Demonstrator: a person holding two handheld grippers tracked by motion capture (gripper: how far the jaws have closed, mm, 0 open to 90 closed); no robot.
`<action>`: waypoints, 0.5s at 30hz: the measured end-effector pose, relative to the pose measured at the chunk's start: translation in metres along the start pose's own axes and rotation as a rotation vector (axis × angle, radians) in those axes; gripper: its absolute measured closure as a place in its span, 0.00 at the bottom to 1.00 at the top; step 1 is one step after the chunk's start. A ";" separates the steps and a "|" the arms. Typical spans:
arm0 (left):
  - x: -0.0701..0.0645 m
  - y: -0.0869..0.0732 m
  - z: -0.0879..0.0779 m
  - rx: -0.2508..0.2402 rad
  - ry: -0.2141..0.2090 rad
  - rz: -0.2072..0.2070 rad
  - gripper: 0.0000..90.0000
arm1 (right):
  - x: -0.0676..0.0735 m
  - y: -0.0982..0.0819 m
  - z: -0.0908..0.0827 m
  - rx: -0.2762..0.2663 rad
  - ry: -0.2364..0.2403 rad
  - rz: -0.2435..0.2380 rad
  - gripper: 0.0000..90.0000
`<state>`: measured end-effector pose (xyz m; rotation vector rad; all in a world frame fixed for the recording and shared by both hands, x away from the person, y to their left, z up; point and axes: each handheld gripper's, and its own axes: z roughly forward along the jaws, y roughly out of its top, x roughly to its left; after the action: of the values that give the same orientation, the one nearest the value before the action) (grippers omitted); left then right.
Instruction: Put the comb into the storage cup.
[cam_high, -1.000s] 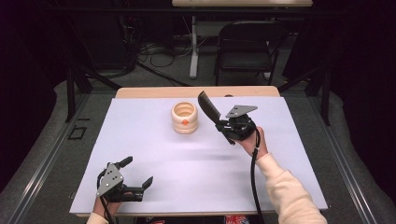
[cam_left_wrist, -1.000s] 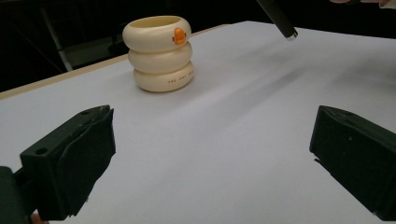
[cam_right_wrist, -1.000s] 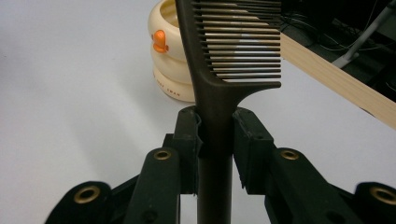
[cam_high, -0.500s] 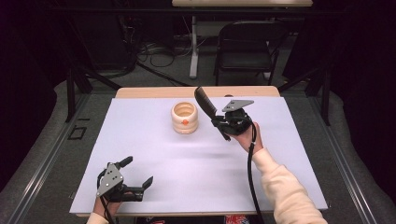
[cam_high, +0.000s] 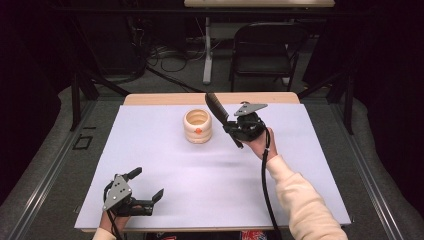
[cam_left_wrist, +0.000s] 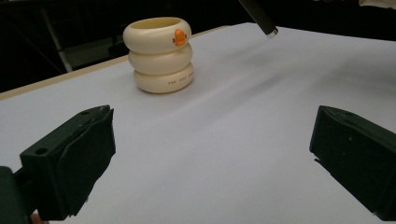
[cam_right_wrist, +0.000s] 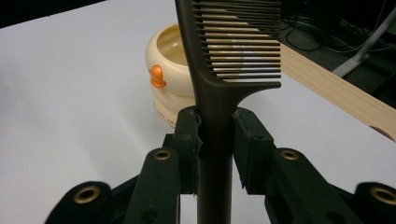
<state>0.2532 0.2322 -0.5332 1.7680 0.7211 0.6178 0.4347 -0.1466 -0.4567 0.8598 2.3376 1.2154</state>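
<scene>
White surface (cam_high: 165, 190), dark room. R gripper (cam_high: 231, 128) clamps comb (cam_high: 216, 107) by handle, teeth end up, tilted toward cup (cam_high: 198, 126) just left of it. L gripper (cam_high: 145, 190) wide open, empty, far off.

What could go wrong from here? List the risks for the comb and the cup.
1. The right gripper pinches the comb only at its narrow handle, so the comb may pivot or slip if it bumps something.
2. The cream ringed cup stands free on the white table cover, right beside the comb; a sideways knock could tip or push it.
3. The teeth could catch on the cup's rim during lowering.
</scene>
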 end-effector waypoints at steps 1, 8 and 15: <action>0.000 0.000 0.000 0.001 0.000 0.000 0.00 | 0.000 0.001 0.000 0.000 0.000 0.000 0.80; 0.000 0.000 0.000 0.001 0.002 -0.001 0.00 | -0.002 0.005 0.003 -0.007 0.001 0.010 0.80; 0.000 0.000 -0.001 0.000 0.002 0.001 0.00 | -0.001 0.008 0.006 -0.007 0.003 0.010 0.80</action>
<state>0.2526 0.2323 -0.5330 1.7680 0.7218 0.6201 0.4423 -0.1400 -0.4533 0.8691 2.3323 1.2293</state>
